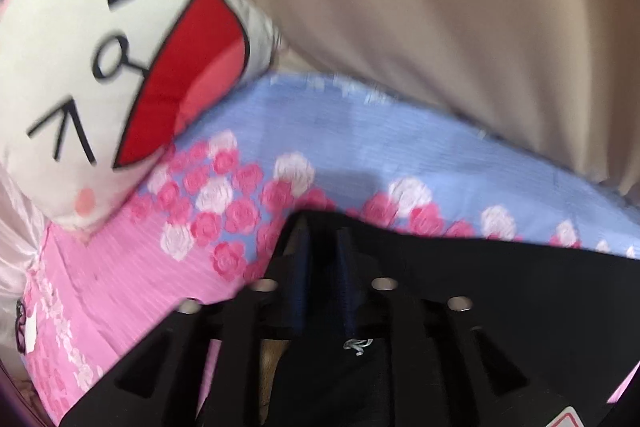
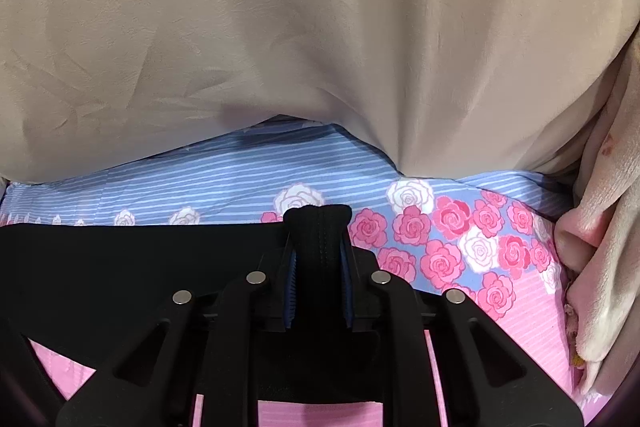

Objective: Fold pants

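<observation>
The black pants (image 1: 480, 267) lie on a flowered bed sheet (image 1: 224, 131). In the left wrist view, which is blurred, my left gripper (image 1: 324, 233) has its blue pads close together with black fabric between them, at a raised corner of the pants. A small metal cord tip (image 1: 358, 345) hangs below the fingers. In the right wrist view the pants (image 2: 120, 259) stretch away to the left. My right gripper (image 2: 318, 227) is shut on a bunched fold of them, which pokes up past the fingertips.
A white cushion with a cartoon face and red mouth (image 1: 100, 67) rests at the left on the sheet. A beige quilt (image 2: 320, 27) bulges along the far side of the bed. A pale plush blanket (image 2: 608, 227) lies crumpled at the right edge.
</observation>
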`<state>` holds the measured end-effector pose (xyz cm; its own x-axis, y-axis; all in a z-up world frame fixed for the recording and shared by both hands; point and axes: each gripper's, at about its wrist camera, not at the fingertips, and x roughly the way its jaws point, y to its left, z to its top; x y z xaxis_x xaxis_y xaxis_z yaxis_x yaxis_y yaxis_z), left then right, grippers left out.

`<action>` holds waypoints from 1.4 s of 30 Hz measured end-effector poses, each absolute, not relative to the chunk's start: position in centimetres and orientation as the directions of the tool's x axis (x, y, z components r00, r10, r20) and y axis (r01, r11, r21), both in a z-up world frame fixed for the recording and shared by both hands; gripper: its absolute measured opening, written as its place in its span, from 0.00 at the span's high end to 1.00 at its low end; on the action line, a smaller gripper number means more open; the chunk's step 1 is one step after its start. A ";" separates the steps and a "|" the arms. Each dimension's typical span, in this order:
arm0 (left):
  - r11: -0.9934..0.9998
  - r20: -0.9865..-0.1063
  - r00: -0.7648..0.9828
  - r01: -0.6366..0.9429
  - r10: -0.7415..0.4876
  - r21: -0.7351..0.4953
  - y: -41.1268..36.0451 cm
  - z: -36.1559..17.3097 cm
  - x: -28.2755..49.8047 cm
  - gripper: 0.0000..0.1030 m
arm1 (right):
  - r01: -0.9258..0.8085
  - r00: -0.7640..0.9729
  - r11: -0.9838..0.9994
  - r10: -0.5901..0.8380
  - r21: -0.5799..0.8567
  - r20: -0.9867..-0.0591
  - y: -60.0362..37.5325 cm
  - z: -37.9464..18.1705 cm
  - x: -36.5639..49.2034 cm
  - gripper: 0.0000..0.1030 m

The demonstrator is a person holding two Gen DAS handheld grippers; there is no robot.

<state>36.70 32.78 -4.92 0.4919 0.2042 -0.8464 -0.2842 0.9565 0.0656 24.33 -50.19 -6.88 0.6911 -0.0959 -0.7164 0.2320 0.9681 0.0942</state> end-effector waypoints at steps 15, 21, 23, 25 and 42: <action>0.976 -0.889 0.449 -0.215 0.093 -0.007 34.3 -8.7 38.6 0.96 | 0.242 0.683 0.965 -0.092 0.105 -0.725 -50.2 -9.2 24.7 0.84; 0.981 -0.819 0.570 -0.184 0.062 -0.054 32.6 -4.2 35.5 0.96 | 0.235 0.719 0.965 -0.090 0.119 -0.689 -49.9 -7.5 23.6 0.85; 0.982 -0.795 0.605 -0.171 0.043 -0.076 32.2 -2.2 34.0 0.96 | 0.227 0.737 0.966 -0.085 0.127 -0.671 -49.6 -6.5 22.9 0.85; 0.983 -0.761 0.648 -0.152 0.023 -0.100 32.1 0.2 32.0 0.96 | 0.214 0.759 0.967 -0.077 0.136 -0.646 -49.4 -5.3 21.7 0.85; 0.977 -0.553 0.820 0.035 -0.149 -0.211 32.1 9.5 11.7 0.96 | 0.110 0.924 0.990 -0.072 0.083 -0.375 -47.0 5.6 2.4 0.85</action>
